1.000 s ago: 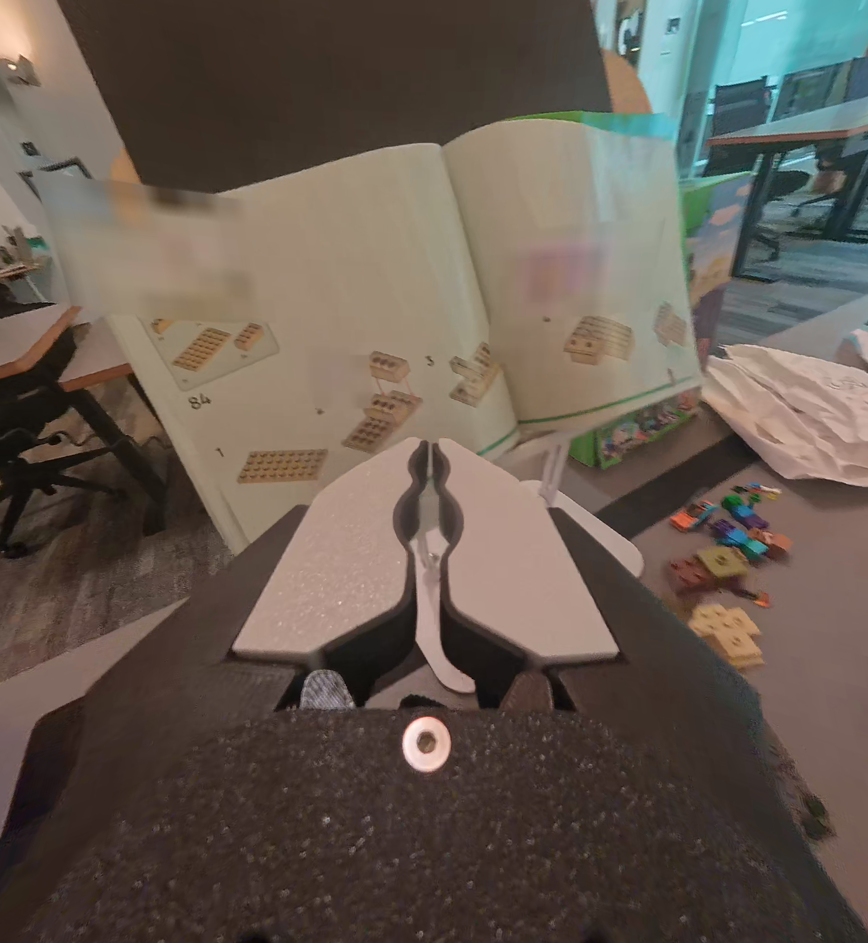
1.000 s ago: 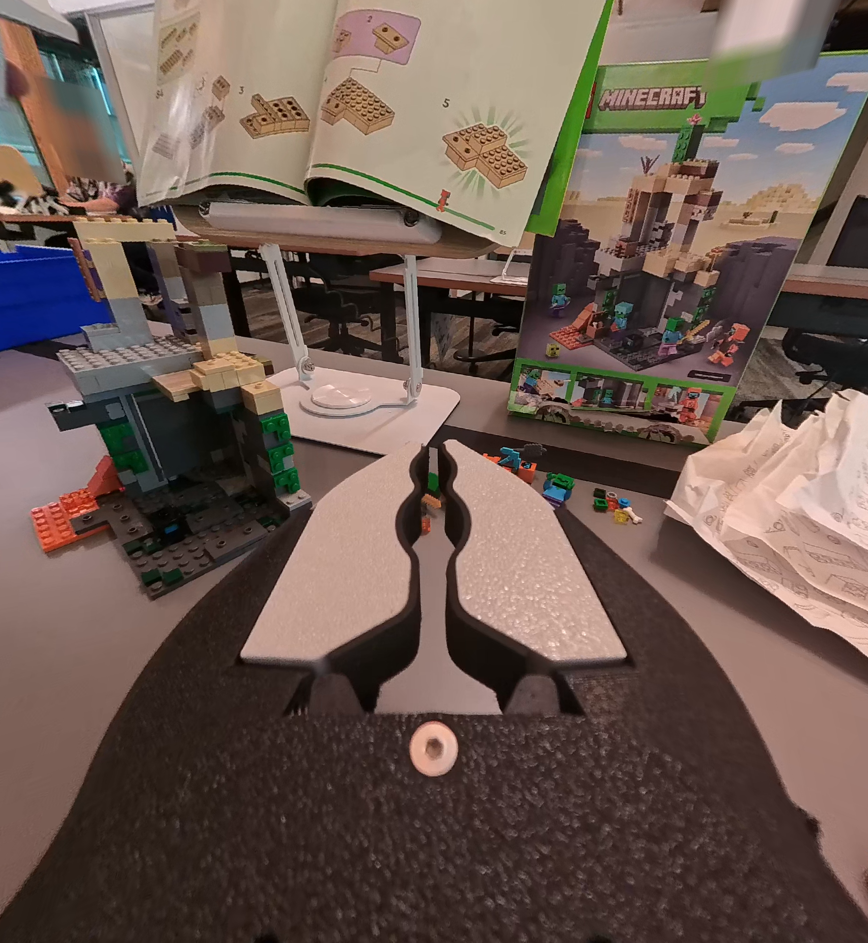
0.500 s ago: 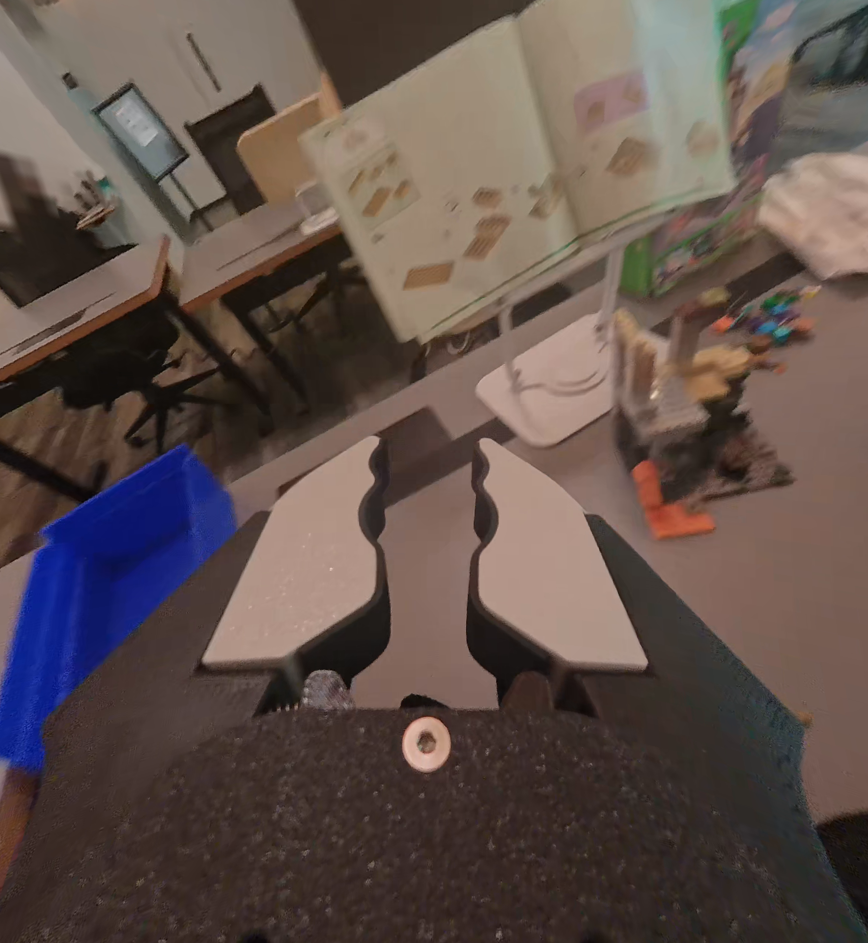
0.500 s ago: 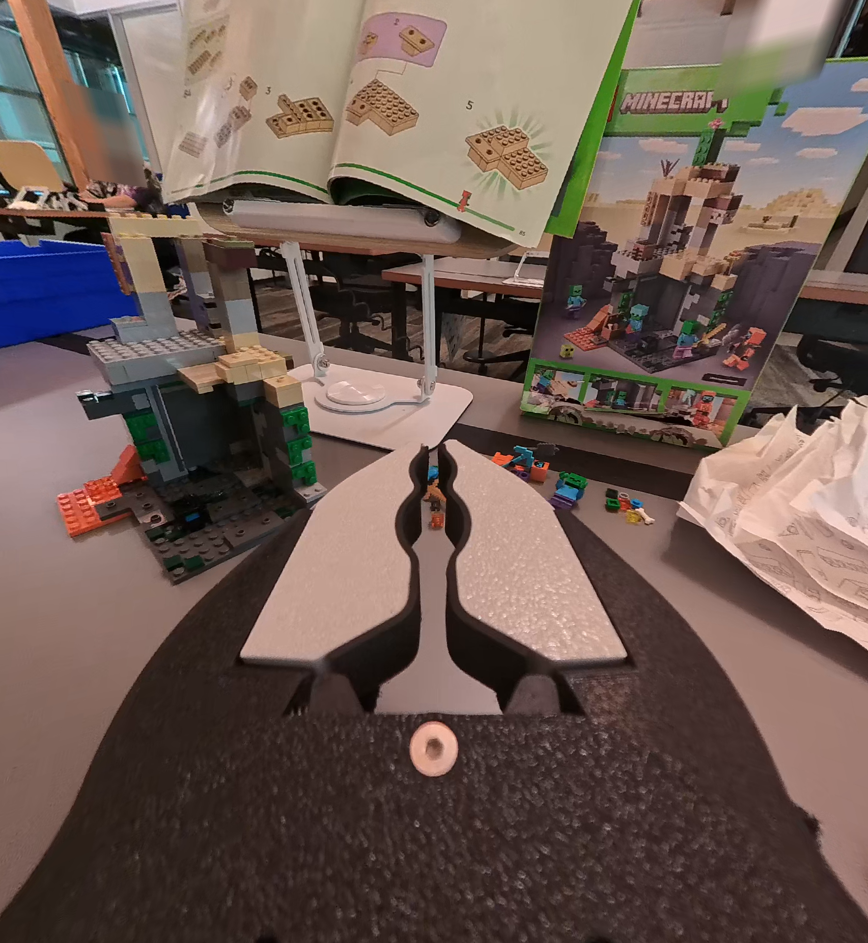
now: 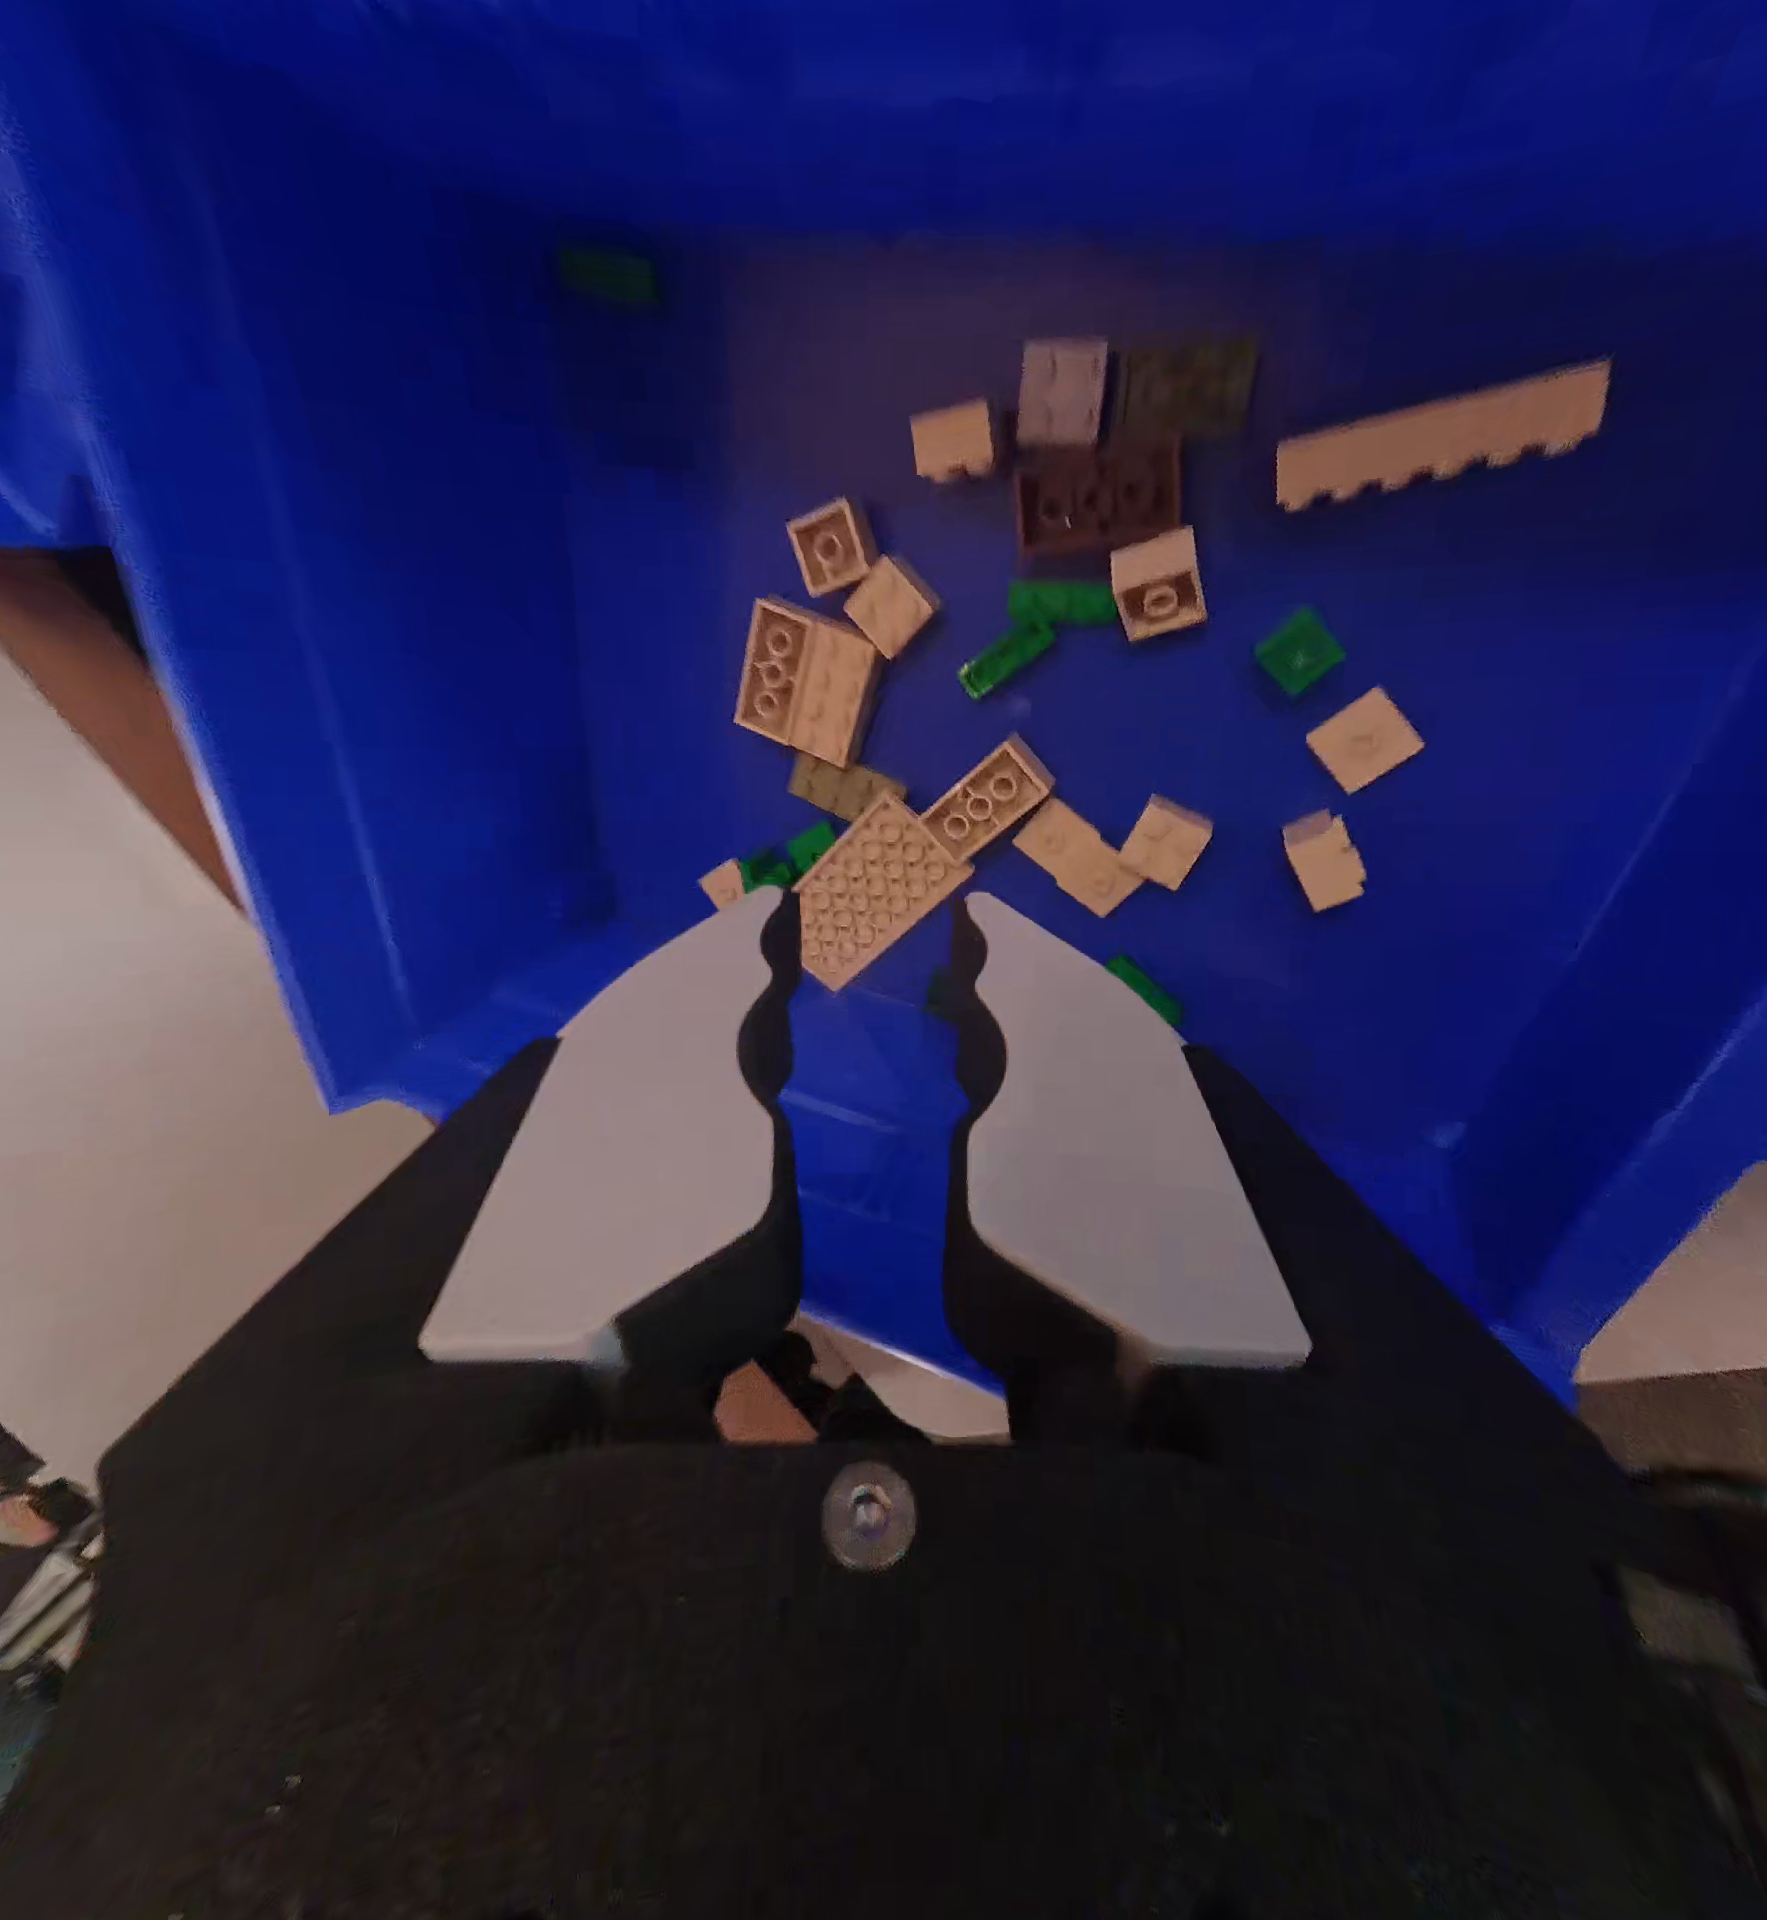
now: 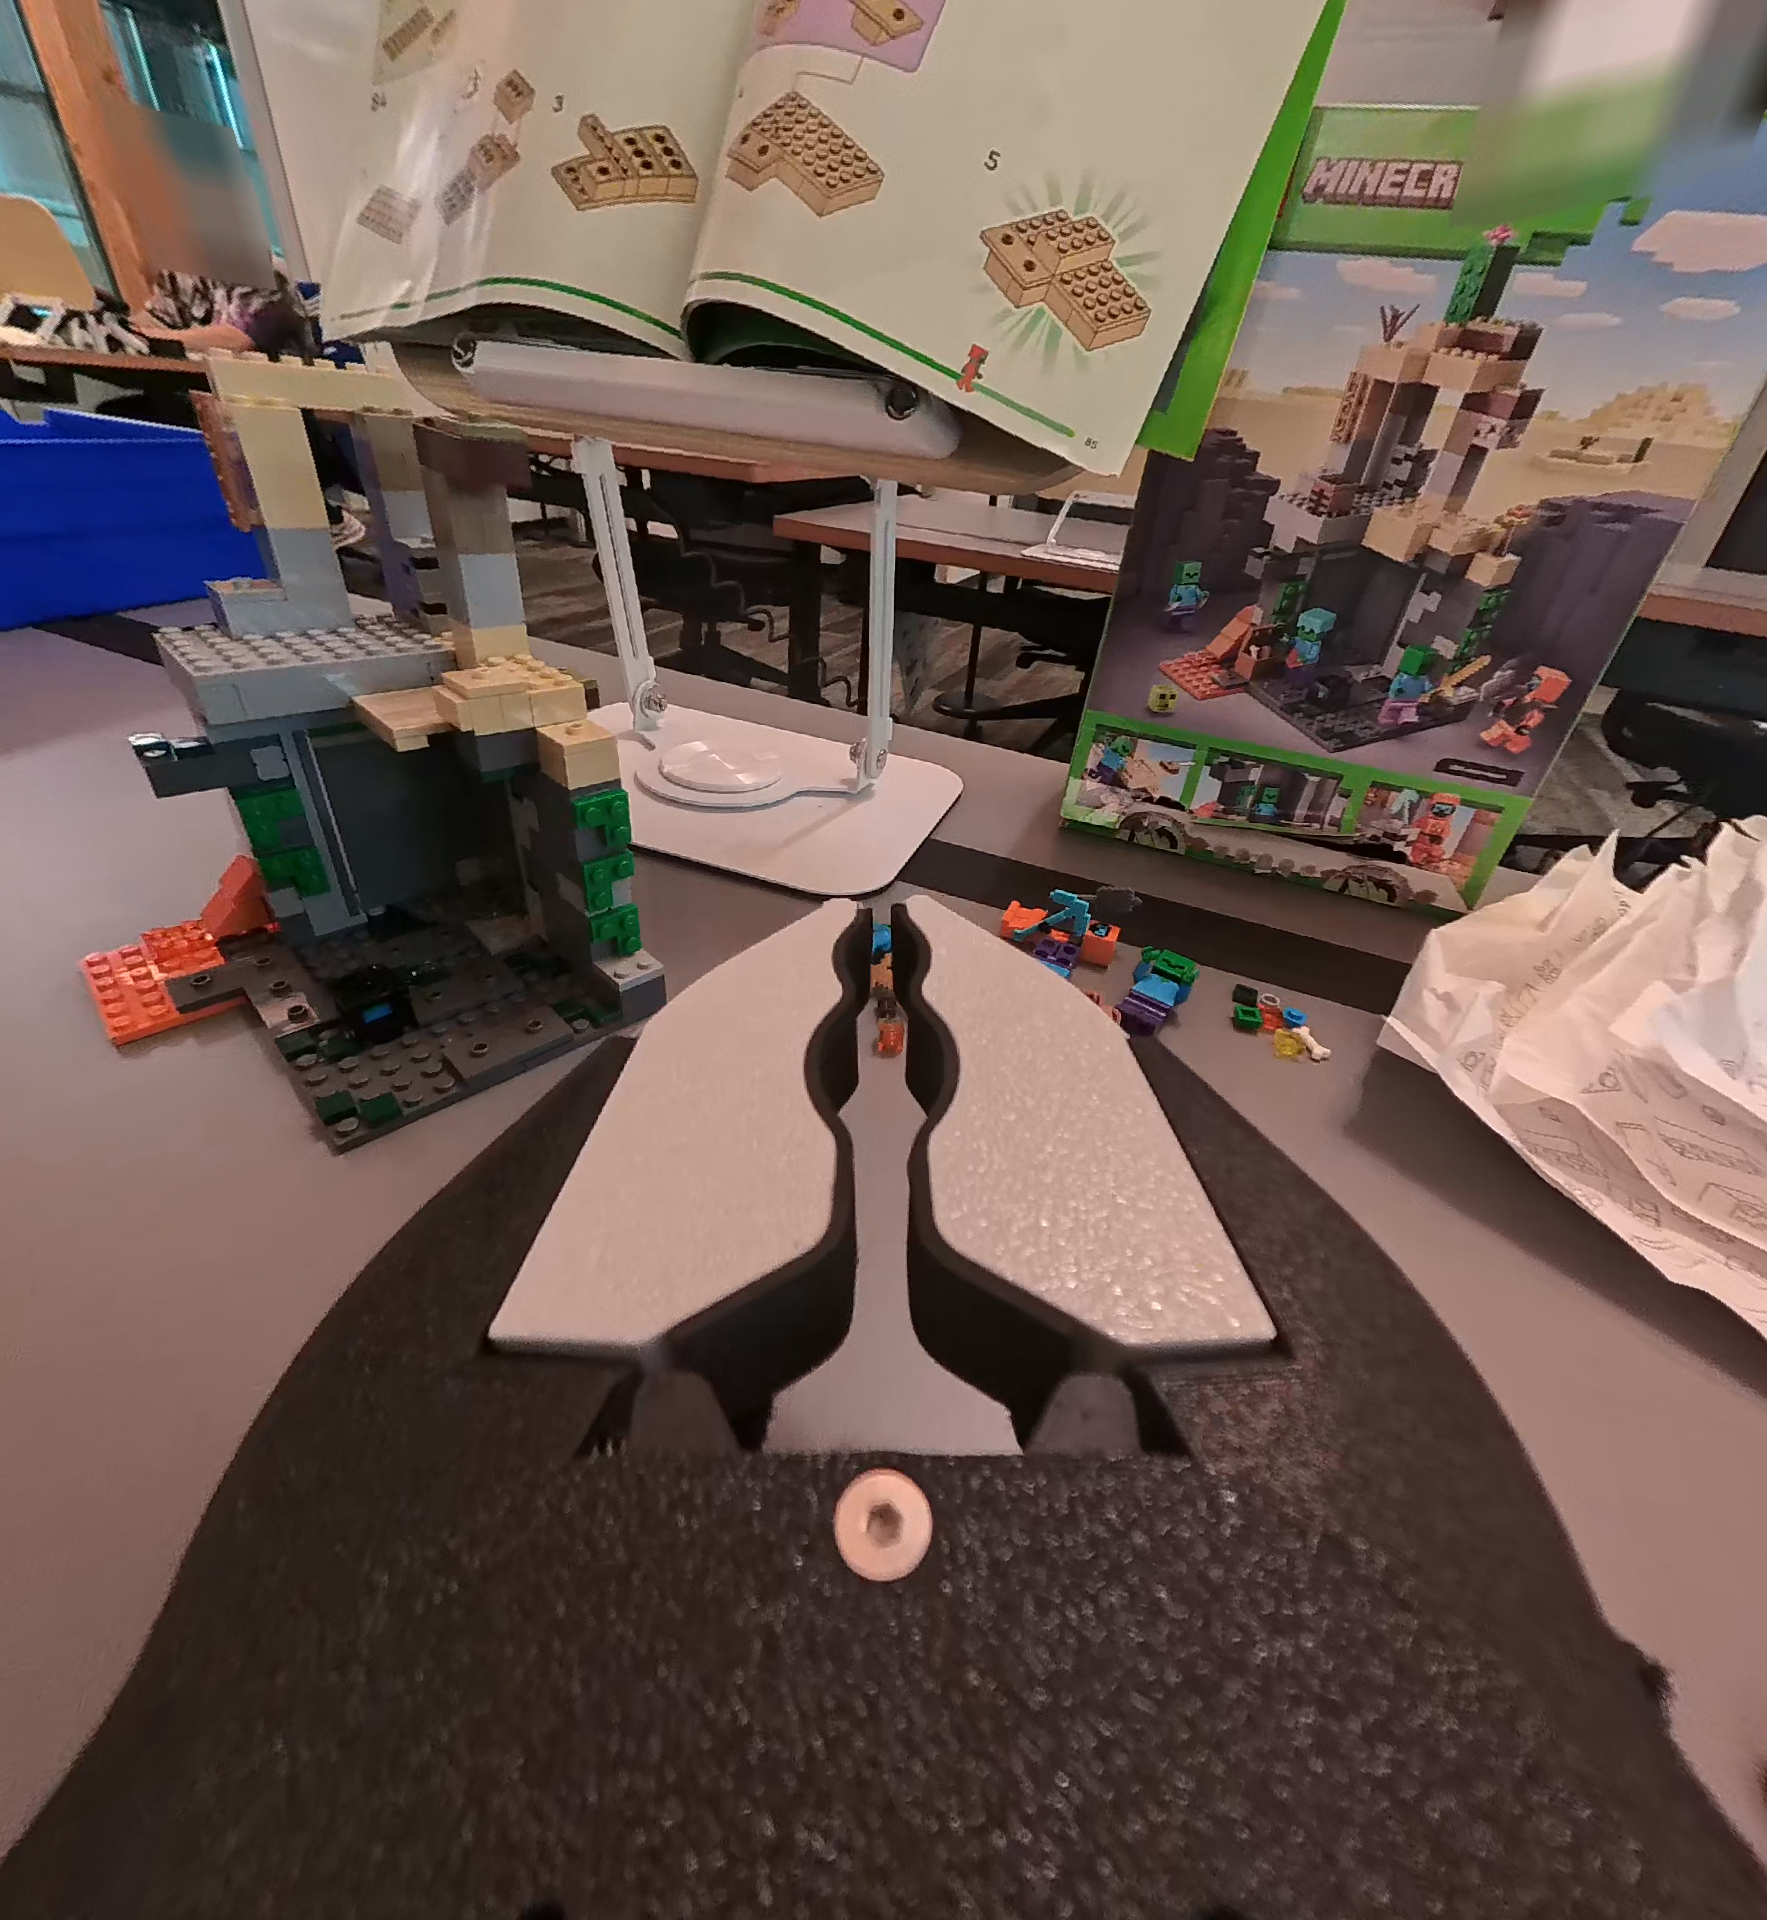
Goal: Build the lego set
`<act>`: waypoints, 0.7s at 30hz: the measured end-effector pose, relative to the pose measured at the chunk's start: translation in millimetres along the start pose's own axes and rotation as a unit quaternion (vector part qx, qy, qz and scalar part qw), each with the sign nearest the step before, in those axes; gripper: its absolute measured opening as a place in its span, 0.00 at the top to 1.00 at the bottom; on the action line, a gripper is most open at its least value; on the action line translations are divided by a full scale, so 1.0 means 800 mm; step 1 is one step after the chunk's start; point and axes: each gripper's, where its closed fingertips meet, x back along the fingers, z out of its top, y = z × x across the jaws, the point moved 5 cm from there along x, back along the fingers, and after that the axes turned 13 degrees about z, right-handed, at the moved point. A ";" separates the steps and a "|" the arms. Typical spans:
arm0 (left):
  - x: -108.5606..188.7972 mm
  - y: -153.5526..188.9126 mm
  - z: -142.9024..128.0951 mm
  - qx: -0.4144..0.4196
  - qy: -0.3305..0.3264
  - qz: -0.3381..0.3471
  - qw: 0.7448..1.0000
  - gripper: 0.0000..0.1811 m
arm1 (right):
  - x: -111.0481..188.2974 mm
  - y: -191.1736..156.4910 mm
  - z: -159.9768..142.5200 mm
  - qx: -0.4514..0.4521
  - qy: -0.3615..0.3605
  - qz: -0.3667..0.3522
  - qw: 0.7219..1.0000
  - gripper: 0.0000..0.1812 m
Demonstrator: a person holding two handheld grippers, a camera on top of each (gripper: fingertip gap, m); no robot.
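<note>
printed matter on the build table: an open instruction booklet [image 6: 858,187] on its stand at 12 o'clock carries small step numerals beside the brick drawings and a tiny page number at its lower right corner. at 2 o'clock the set box [image 6: 1378,623] bears a blocky brand title on its green top band, partly cut off by a blurred patch. at 3 o'clock crumpled paper bags [image 6: 1637,1049] show faint printed line drawings and marks too small to read. over at the blue bin [image 5: 339,520], the loose bricks [image 5: 874,894] carry no legible marks.
</note>
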 end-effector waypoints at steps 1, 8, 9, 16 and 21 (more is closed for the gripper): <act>-0.009 0.002 -0.003 -0.021 -0.011 0.001 1.000 0.84 | 0.000 0.000 0.000 0.001 0.000 0.000 1.000 0.98; -0.062 0.021 -0.020 -0.151 -0.078 -0.031 0.985 0.73 | 0.000 -0.003 0.000 0.010 -0.002 0.000 1.000 0.98; -0.067 0.024 -0.021 -0.165 -0.083 -0.039 0.982 0.72 | 0.000 -0.004 0.000 0.013 -0.003 0.000 1.000 0.98; -0.085 0.033 -0.023 -0.226 -0.109 -0.069 0.966 0.72 | -0.002 -0.008 -0.001 0.029 -0.009 0.003 1.000 0.98; -0.084 0.029 -0.021 -0.235 -0.099 -0.066 0.965 0.98 | -0.001 -0.012 -0.001 0.037 -0.009 0.012 0.999 0.98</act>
